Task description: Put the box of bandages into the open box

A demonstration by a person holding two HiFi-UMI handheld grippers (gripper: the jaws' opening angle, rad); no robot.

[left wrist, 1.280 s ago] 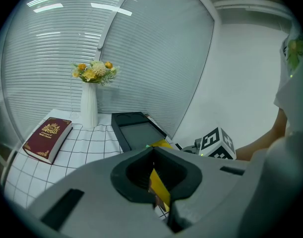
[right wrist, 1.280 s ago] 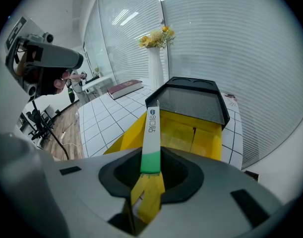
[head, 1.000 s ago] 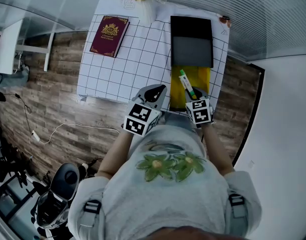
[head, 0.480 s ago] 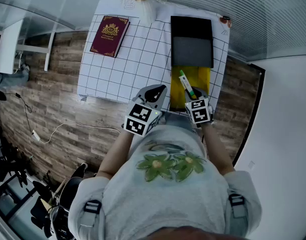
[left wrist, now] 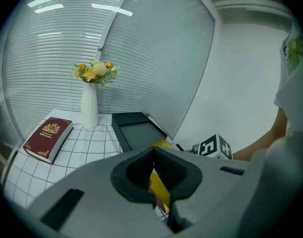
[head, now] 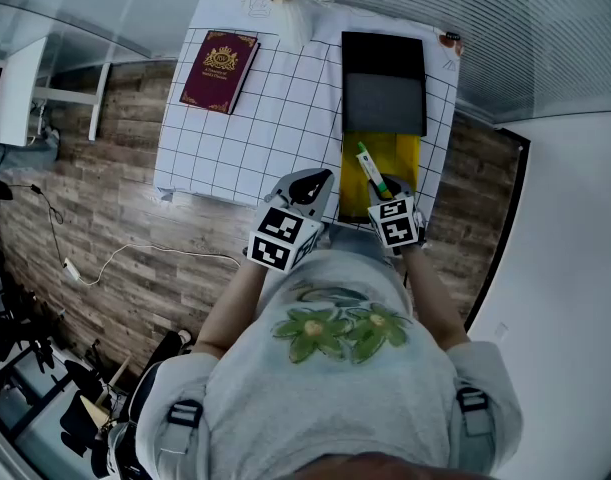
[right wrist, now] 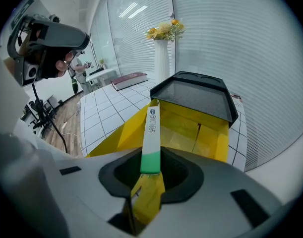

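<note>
My right gripper [right wrist: 151,157] is clenched on the green end of a narrow white cardboard box of bandages [right wrist: 151,133], which sticks out past the jaws, tilted up and forward. Its far white end hangs over the open box [right wrist: 218,143], a yellow-lined cardboard one whose black lid [right wrist: 196,95] lies folded back beyond it; I cannot tell whether the box of bandages touches the yellow lining. My left gripper [left wrist: 152,150] is just beside the right one, over the table's near edge. Its jaws are closed tip to tip, with a strip of yellow showing in the slit between them; I cannot tell whether they pinch it. The open box sits at the right of a white gridded tablecloth [head: 275,118]. Well apart, at the far left, lies a maroon hardback book [head: 218,71], and a white vase [head: 293,23] of yellow flowers stands at the far edge.
</note>
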